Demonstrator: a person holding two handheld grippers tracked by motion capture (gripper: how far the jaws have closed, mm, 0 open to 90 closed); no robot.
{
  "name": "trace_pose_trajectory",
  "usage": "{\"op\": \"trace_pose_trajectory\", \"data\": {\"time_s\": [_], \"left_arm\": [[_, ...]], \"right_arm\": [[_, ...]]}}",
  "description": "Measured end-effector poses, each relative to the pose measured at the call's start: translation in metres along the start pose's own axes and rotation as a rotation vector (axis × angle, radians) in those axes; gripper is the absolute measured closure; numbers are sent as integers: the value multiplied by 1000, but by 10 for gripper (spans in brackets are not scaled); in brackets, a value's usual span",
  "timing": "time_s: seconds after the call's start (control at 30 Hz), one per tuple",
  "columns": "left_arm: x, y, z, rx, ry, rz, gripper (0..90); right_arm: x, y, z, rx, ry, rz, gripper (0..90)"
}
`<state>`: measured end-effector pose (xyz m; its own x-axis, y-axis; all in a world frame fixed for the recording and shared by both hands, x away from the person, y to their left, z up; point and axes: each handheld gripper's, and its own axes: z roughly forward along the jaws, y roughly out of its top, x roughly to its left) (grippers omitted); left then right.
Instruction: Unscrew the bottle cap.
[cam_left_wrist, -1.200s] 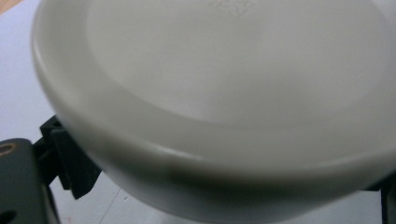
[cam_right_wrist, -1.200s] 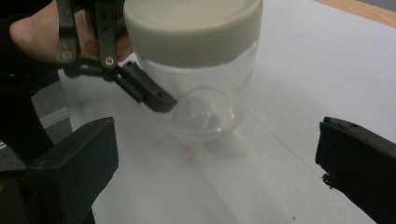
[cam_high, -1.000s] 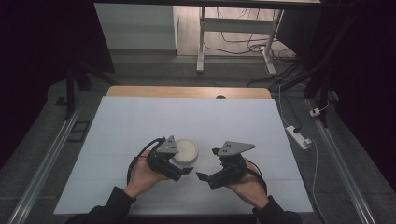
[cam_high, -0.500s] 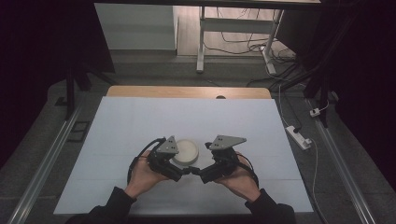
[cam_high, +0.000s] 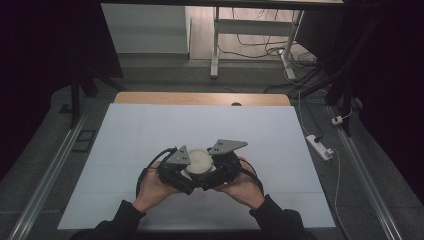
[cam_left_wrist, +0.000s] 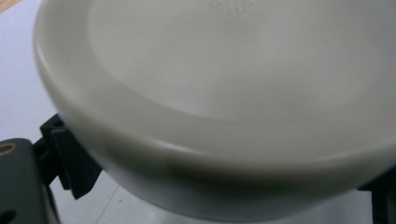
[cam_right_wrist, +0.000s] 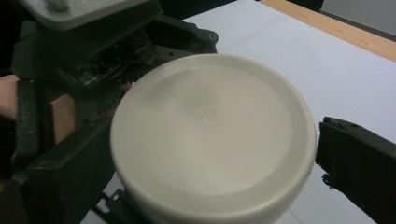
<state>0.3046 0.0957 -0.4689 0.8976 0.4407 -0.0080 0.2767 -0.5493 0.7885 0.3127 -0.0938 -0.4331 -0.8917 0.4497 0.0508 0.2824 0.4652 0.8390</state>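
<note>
The round white lid (cam_high: 200, 161) sits near the front middle of the bench (cam_high: 150, 125), squarely between the two grippers. The left gripper (cam_high: 179, 172) is clamped on its left rim; the right gripper (cam_high: 216, 175) straddles the lid's right side, jaws apart, one jaw clear of the rim, so both are equally near.

A white-covered table (cam_high: 150, 135) with a bare wooden far edge stands on a grey floor (cam_high: 45, 150). Beyond the table, a metal frame leg (cam_high: 215, 42) rises amid loose cables. Right of the table lies a white power strip (cam_high: 318, 146). Darkness flanks both sides.
</note>
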Motion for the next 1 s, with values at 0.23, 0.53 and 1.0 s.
{"op": "trace_pose_trajectory", "data": {"time_s": [0.23, 0.53, 1.0], "left_arm": [[1, 0, 2, 7, -11, 1, 70], [-3, 1, 0, -3, -88, 63, 70], [-5, 1, 2, -11, -223, 127, 71]], "right_arm": [[1, -1, 3, -12, 17, -27, 62], [3, 0, 0, -16, 73, -78, 68], [-15, -4, -6, -15, 327, -151, 70]]}}
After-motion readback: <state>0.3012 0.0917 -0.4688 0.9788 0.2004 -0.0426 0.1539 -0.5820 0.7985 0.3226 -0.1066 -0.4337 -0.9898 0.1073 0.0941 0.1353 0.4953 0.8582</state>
